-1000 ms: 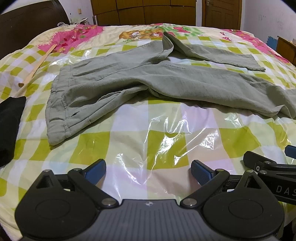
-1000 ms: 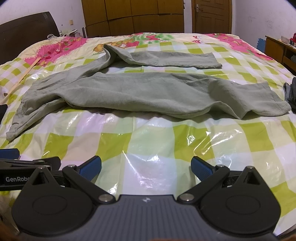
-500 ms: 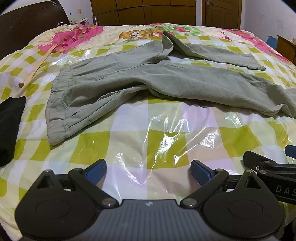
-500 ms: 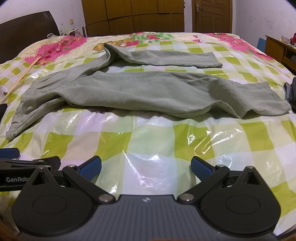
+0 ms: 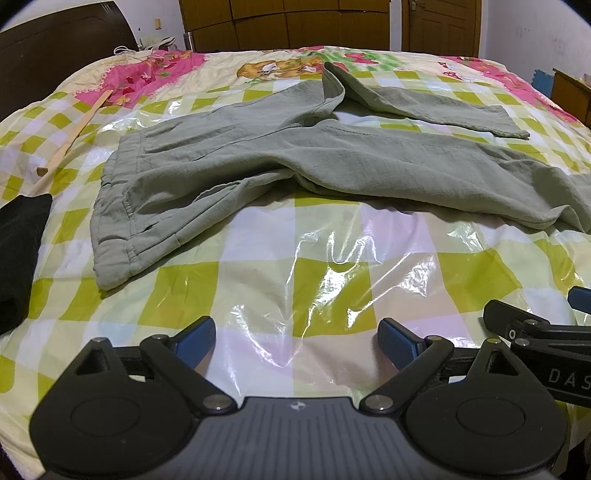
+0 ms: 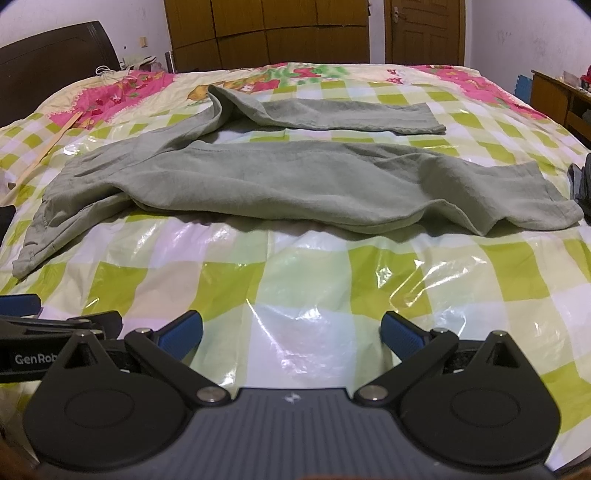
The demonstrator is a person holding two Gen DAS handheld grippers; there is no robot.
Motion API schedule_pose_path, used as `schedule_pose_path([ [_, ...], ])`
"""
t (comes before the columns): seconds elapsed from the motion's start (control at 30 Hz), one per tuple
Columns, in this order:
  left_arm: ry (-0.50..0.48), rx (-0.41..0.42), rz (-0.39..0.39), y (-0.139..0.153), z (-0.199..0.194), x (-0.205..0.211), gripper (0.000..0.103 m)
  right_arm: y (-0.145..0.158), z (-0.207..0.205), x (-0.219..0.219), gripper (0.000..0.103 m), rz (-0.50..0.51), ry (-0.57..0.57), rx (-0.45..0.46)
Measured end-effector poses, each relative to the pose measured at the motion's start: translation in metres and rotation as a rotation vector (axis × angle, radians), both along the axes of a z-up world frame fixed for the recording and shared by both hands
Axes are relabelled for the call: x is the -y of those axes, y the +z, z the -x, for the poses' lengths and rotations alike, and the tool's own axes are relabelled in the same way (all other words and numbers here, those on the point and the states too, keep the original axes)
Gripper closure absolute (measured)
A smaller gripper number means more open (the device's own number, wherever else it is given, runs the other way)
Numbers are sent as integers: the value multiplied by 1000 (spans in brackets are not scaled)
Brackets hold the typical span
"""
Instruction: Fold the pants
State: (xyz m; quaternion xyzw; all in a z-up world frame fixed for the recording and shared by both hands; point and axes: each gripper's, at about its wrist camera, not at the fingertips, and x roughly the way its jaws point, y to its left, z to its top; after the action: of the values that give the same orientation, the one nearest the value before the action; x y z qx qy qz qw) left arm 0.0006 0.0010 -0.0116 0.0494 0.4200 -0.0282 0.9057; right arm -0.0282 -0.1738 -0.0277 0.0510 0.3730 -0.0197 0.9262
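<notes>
Left gripper (image 5: 296, 338): jaws spread wide, nothing between the blue pads, hovering low over the near edge of the bed.
Right gripper (image 6: 290, 331): jaws just as wide, holding nothing, side by side with the left one (each shows at the edge of the other's view).
Plastic sheet (image 5: 332, 280): clear, crinkled and shiny, lying over the bedspread right in front of both grippers; bare between the jaws and the pants.
Bedspread (image 6: 498, 266): green, white and cream checks, with pink flowers and a cartoon print toward the far side.
Pants (image 5: 229, 162): grey-green, spread unfolded across the middle of the bed, well ahead of both grippers; the waistband (image 5: 110, 236) lies at the left, nearest the left gripper.
Near leg (image 6: 369, 184): runs to the right, rumpled, its cuff close to the right edge of the bed.
Far leg (image 6: 351, 114): doubles over in a raised fold at the crotch and lies flat beyond the near leg, a strip of bedspread showing between them.
Wooden stick (image 5: 70, 138): lies on the bed to the left of the waistband, apart from it.
Black cloth (image 5: 18, 254): at the left edge, beside the waistband but not touching.
Dark cloth (image 6: 583, 181): at the right edge, just past the near cuff (too cut off to tell more).
Around the bed: dark headboard (image 5: 59, 44) on the left, wooden wardrobe (image 6: 266, 33) and door (image 6: 423, 31) at the back.
</notes>
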Motion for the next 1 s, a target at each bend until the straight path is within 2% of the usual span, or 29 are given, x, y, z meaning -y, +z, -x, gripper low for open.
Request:
schedule_pose_path([
  [1.0, 0, -1, 0, 0, 0, 1, 2, 1, 0, -2, 1, 3, -1, 0],
])
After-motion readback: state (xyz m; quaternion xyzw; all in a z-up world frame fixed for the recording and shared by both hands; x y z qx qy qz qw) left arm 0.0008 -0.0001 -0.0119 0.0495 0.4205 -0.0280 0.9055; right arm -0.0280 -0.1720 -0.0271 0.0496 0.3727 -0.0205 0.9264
